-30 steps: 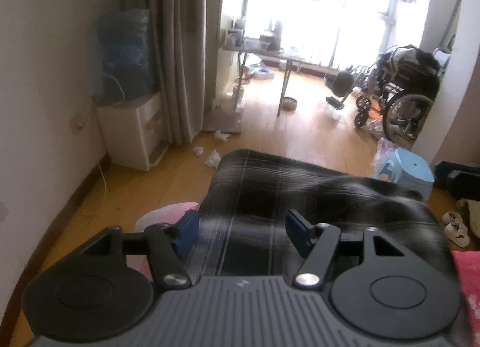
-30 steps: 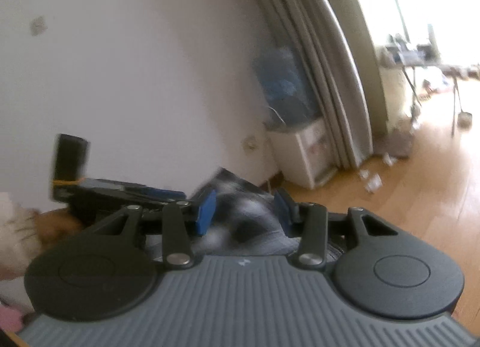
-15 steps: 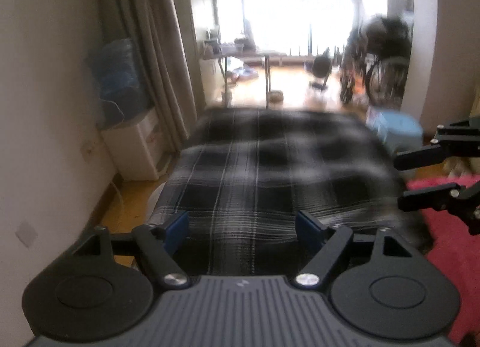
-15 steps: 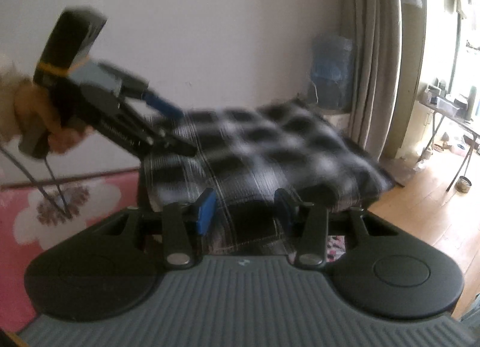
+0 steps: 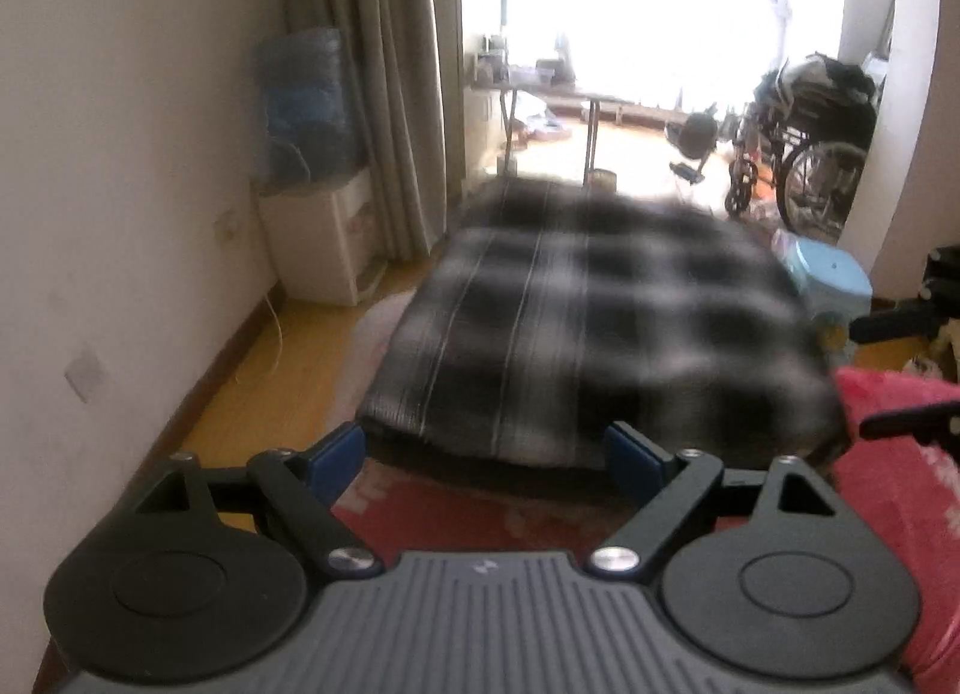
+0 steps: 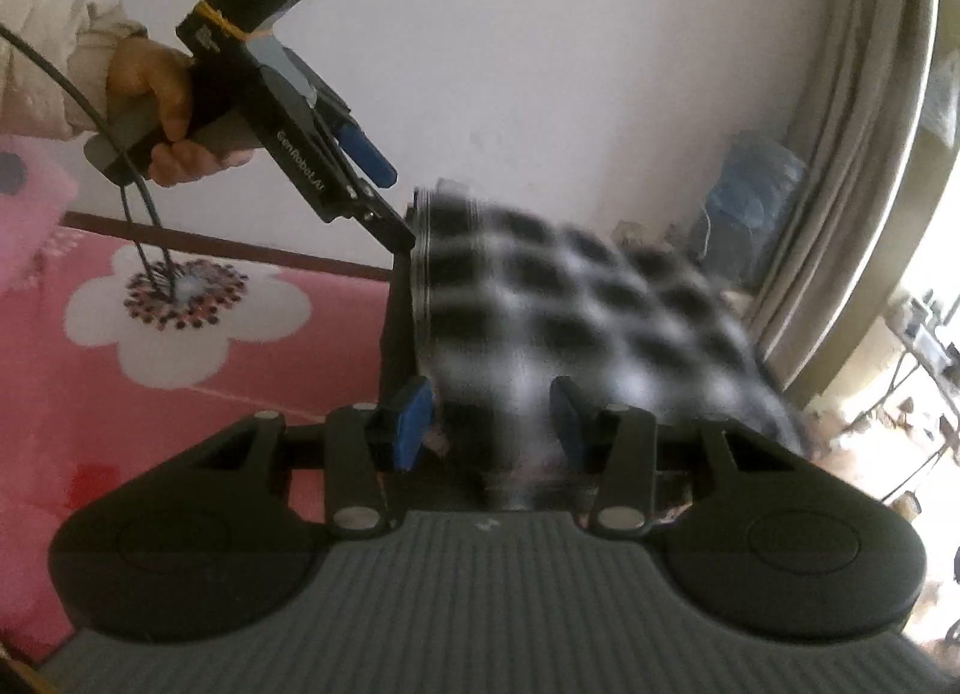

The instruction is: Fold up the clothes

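- The black-and-white checked cloth garment (image 5: 594,334) lies folded on the pink flowered bed cover (image 6: 198,346), its near edge just ahead of both claws; wooden floor (image 5: 264,370) runs open along the white wall (image 5: 120,153) to the left.
- The left claw (image 5: 486,454) is spread wide and empty, low over the cover; the person's hand (image 6: 162,111) grips its handle.
- The right claw (image 6: 489,424) is parted around the blurred garment edge; whether it touches is unclear.

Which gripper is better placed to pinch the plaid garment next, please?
Probably the right gripper: the plaid garment sits between its open jaws, while the left gripper, also open, stops short of it.
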`<state>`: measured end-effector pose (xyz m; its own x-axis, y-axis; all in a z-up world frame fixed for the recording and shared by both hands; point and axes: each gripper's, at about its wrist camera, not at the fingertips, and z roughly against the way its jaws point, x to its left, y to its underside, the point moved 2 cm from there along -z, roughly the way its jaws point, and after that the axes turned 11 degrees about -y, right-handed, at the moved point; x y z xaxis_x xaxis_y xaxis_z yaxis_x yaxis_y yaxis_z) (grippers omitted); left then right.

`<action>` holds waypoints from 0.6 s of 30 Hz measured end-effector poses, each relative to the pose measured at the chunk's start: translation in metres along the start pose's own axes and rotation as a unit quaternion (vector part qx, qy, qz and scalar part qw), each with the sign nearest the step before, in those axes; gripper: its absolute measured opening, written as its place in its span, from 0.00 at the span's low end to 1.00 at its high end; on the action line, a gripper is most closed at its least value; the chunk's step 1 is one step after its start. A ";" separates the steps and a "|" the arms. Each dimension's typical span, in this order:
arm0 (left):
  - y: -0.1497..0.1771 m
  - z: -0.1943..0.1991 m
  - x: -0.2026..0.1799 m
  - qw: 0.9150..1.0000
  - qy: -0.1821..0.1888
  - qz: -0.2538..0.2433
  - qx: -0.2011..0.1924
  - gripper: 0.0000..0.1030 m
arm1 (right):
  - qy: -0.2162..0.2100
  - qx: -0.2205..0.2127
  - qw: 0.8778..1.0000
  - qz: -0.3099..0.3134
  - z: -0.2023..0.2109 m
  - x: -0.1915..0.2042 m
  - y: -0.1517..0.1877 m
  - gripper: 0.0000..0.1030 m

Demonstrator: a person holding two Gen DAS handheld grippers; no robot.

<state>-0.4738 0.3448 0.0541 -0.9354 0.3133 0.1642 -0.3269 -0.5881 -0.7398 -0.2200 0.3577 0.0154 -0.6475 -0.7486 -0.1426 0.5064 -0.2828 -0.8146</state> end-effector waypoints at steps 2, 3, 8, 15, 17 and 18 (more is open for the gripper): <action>-0.016 0.021 -0.009 1.000 0.004 0.008 -0.018 0.87 | -0.006 0.005 1.000 -0.001 0.024 -0.003 -0.013 0.43; -0.024 0.032 -0.018 1.000 0.012 0.012 -0.026 0.89 | -0.009 0.010 1.000 -0.003 0.036 -0.006 -0.019 0.43; -0.063 0.089 -0.061 0.996 0.052 0.036 -0.065 0.97 | -0.015 0.061 0.998 -0.004 0.102 -0.005 -0.032 0.48; -0.081 0.156 -0.135 0.990 0.090 0.071 -0.084 1.00 | 0.015 0.061 0.996 -0.067 0.200 0.002 -0.040 0.66; -0.077 0.167 -0.154 0.989 0.095 0.084 -0.075 1.00 | 0.019 0.045 0.994 -0.097 0.220 0.006 -0.035 0.67; -0.076 0.171 -0.161 0.989 0.096 0.085 -0.072 1.00 | 0.022 0.037 0.993 -0.112 0.229 0.008 -0.032 0.68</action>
<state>-0.3216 0.2118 0.1950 -0.9274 0.3639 -0.0871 -0.1325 -0.5371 -0.8331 -0.1114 0.2233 0.1691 -0.7715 -0.6362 0.0115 0.3870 -0.4835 -0.7851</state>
